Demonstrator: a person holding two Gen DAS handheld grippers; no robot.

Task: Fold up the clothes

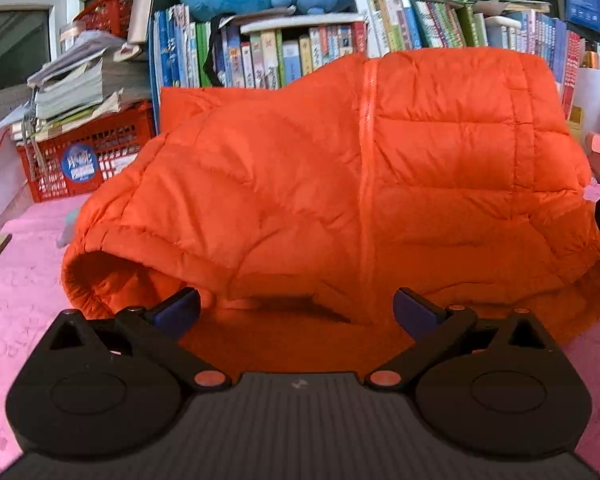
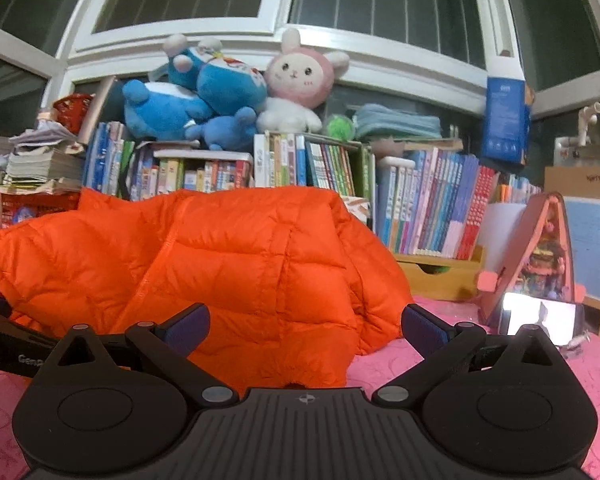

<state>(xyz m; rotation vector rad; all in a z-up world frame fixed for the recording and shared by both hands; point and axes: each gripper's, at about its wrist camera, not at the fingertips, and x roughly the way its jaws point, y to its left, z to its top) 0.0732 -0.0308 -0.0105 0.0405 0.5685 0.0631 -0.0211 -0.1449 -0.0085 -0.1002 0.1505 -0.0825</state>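
Note:
An orange quilted puffer jacket [image 1: 340, 184] lies spread on the pink bedspread [image 1: 16, 300], its zipper running down the middle and sleeve cuffs at both near corners. My left gripper [image 1: 296, 312] is open just in front of the jacket's near edge, its blue-padded fingers wide apart over orange fabric, holding nothing. In the right wrist view the same jacket [image 2: 220, 256] fills the left and centre. My right gripper [image 2: 304, 328] is open at the jacket's right near edge, nothing between its fingers. The left gripper's black body [image 2: 4, 340] shows at the far left.
Rows of books [image 1: 300, 48] and blue plush toys [image 2: 188, 96] line the back, with a red crate [image 1: 72, 160] at left. A lit phone [image 2: 540, 318] and a pink toy house [image 2: 540, 256] stand on the right of the bedspread [image 2: 420, 360].

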